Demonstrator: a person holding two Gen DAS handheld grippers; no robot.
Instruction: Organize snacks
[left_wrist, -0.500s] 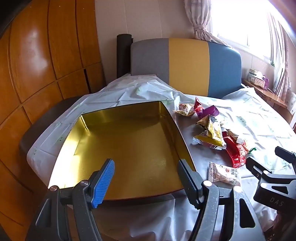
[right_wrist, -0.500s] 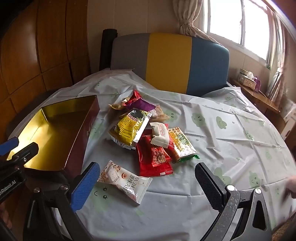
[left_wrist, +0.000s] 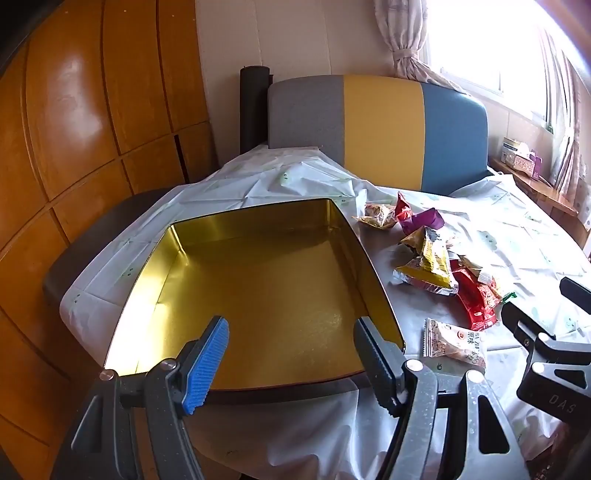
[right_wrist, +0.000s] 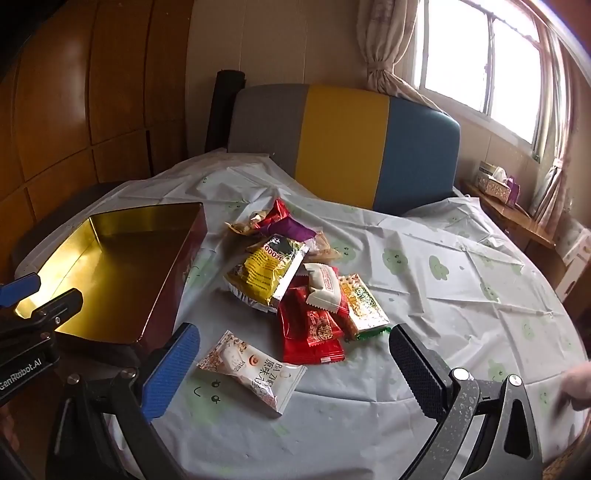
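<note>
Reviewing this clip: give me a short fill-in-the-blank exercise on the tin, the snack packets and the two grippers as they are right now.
1. The inside of the gold tin holds ____ snacks.
2. The white packet lies closest to the ____ gripper.
3. The jaws of the left gripper stand ____, with nothing between them.
4. The yellow packet lies partly on top of a ____ packet.

Missing words: no; right; open; red
</note>
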